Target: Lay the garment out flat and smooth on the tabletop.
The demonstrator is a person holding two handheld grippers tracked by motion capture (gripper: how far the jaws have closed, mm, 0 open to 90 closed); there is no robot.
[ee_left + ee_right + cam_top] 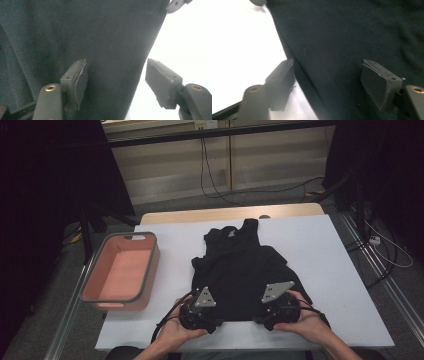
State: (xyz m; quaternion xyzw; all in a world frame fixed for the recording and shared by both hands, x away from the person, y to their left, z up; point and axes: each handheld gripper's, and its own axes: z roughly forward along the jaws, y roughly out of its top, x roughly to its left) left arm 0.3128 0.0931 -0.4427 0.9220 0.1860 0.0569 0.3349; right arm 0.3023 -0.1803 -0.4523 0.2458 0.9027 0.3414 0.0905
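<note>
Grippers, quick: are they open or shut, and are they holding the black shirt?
Left gripper: open, over the black shirt's edge, not pinching it.
Right gripper: open, straddling the shirt's edge, holding nothing.

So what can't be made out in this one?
- High view: the near hem of the black garment is covered by the left gripper, the right gripper and the hands.
- Left and right gripper views: the jaws stand apart over the cloth's edge; whether a pad touches it is unclear.
- High view: the pink bin's near inside wall is hidden by its own rim.
</note>
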